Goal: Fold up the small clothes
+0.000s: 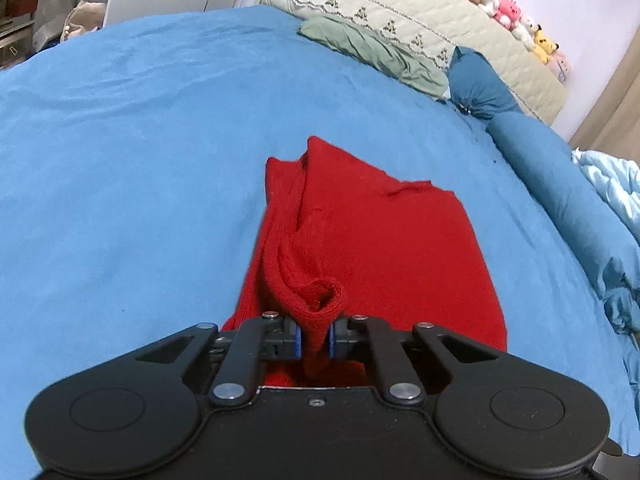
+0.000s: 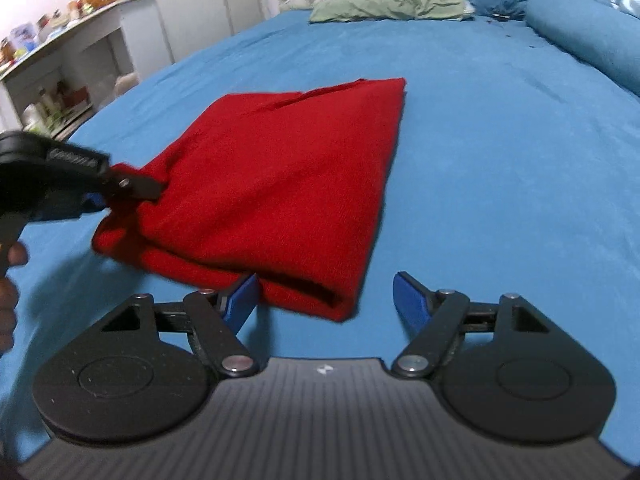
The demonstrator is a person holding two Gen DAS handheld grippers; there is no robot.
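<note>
A red knitted garment [image 1: 372, 248] lies partly folded on the blue bed sheet [image 1: 120, 160]. My left gripper [image 1: 316, 342] is shut on a bunched corner of the red cloth and lifts it a little. In the right wrist view the same garment [image 2: 280, 176] lies ahead, with the left gripper [image 2: 132, 192] pinching its left corner. My right gripper [image 2: 326, 300] is open, its blue pads either side of the garment's near right corner, holding nothing.
A green folded cloth [image 1: 372, 52] and a cream quilt [image 1: 440, 28] lie at the bed's head. Blue pillows [image 1: 560, 184] line the right side. Plush toys [image 1: 516, 20] sit behind. A white shelf unit with clutter [image 2: 60, 76] stands left of the bed.
</note>
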